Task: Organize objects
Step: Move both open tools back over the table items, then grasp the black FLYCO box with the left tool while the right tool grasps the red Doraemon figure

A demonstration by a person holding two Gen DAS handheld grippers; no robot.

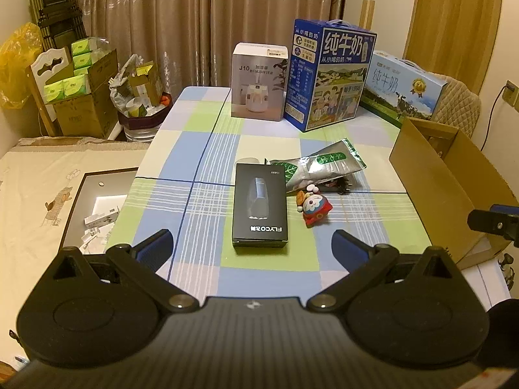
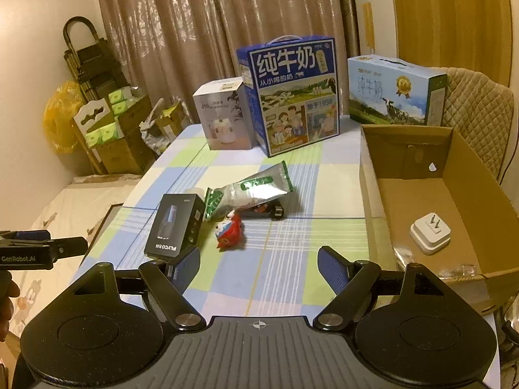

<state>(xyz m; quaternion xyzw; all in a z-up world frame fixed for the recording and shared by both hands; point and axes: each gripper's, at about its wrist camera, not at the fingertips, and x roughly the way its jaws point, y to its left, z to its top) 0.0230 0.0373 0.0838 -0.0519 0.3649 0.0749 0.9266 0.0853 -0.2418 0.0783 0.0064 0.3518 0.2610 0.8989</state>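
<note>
The left hand-held gripper [image 1: 253, 243] is released, with its two blue pads spread very wide and nothing between them. It hovers over the desk [image 1: 201, 149] at the bottom of the left wrist view, and the black box [image 1: 260, 206] lies flat just beyond its fingertips, in the centre of the frame, not touched. Just to the right of this box lies a small red toy [image 1: 314, 209], and behind them a silver bag [image 1: 319, 165] rests on the checked cloth.

The right hand-held gripper [image 2: 259, 264] is also released, its pads moderately apart and empty, at the bottom of the right wrist view. The black box [image 2: 176, 225] is near its left finger but apart from it. At the right of that frame stands an open cardboard box [image 2: 480, 175], and a white plug [image 2: 429, 233] lies inside it. At the back of the desk stand a white carton [image 1: 259, 81] and two blue milk cartons [image 1: 331, 74].
</note>
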